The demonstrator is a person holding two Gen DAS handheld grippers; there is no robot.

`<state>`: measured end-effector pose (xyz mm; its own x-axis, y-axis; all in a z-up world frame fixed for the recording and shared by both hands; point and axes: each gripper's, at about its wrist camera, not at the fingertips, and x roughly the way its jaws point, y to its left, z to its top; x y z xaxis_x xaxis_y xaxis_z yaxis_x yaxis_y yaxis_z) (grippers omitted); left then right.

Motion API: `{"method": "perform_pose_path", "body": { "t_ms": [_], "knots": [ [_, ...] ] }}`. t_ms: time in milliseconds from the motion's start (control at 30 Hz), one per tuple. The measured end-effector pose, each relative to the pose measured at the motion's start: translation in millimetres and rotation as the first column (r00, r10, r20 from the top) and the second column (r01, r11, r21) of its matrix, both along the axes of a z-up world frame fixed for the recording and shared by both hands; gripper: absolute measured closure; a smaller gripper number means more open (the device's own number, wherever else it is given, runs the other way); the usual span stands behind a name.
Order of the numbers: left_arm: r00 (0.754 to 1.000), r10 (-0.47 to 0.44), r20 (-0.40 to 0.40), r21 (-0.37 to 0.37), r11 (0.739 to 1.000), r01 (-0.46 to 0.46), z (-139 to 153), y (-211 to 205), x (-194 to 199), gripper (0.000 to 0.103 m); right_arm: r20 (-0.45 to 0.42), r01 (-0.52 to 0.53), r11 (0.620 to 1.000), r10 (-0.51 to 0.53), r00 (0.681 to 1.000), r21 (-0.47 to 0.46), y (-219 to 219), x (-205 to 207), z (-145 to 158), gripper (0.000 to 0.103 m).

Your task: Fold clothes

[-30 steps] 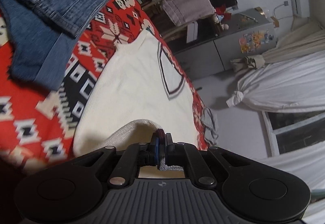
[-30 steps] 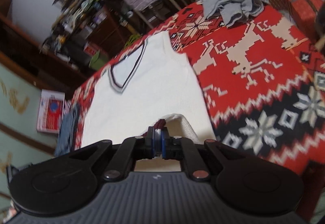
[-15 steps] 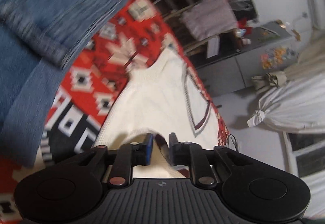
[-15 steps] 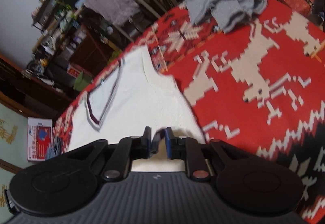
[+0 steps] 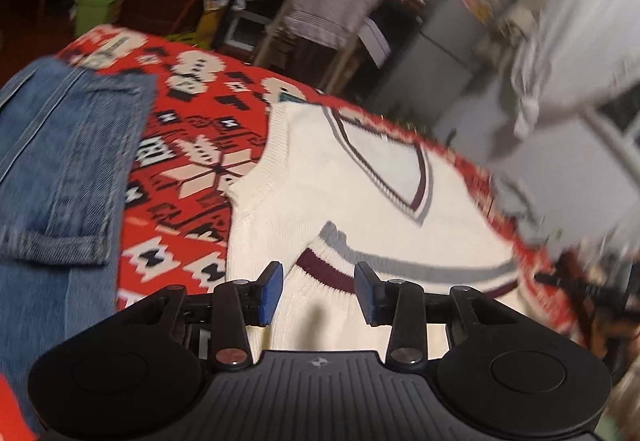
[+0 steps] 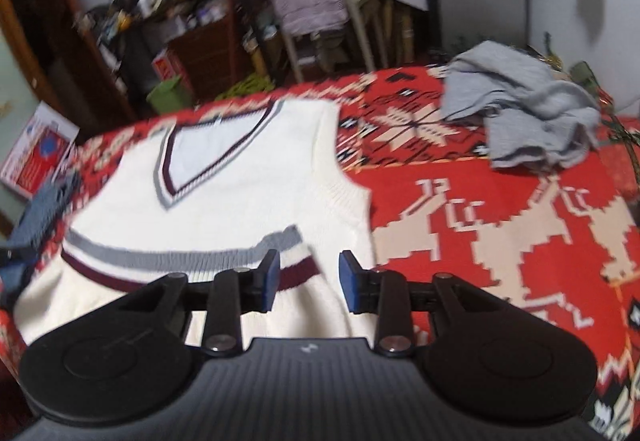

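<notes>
With its striped hem folded up over its middle, the vest (image 6: 240,177) lies on the red blanket (image 6: 500,225). Left gripper (image 5: 319,291) and right gripper (image 6: 308,285) both gape empty. Grey top (image 6: 524,113) beside the vest looks unfolded.

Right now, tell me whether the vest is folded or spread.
Folded once: the vest's striped hem lies doubled up over its body, below the V-neck.
</notes>
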<state>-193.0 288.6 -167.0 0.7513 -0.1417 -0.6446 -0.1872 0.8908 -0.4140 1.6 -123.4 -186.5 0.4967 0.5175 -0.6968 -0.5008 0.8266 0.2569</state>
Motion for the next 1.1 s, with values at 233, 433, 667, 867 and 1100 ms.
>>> {"method": "perform_pose_path", "body": {
  "t_ms": [233,433,667,867,1100],
  "knots": [
    [0.998,-0.051,-0.030,0.050,0.997,0.052,-18.7,-5.4,30.7,0.066,-0.031,-0.019,1.000,0.018,0.999,-0.003,12.5,15.7,-23.2,0.067],
    [1.000,-0.003,-0.018,-0.051,0.999,0.002,-28.4,5.0,30.5,0.097,-0.031,-0.014,0.999,0.015,0.999,0.037,10.0,11.0,-23.2,0.096],
    [0.995,0.065,0.080,-0.044,0.997,-0.062,-1.5,7.4,10.1,0.097,0.010,0.035,0.997,-0.036,0.999,0.071,4.2,11.3,-5.5,0.097],
    [0.997,0.069,-0.020,0.013,0.998,-0.069,-26.5,8.2,32.2,0.097,-0.040,0.061,0.998,-0.061,0.997,-0.001,16.7,28.1,-29.4,0.096],
    [0.995,0.101,-0.018,-0.010,0.995,-0.102,-28.4,11.1,28.6,0.097,-0.004,0.069,0.998,-0.069,0.998,-0.008,19.2,22.1,-20.5,0.096]
  ]
}}
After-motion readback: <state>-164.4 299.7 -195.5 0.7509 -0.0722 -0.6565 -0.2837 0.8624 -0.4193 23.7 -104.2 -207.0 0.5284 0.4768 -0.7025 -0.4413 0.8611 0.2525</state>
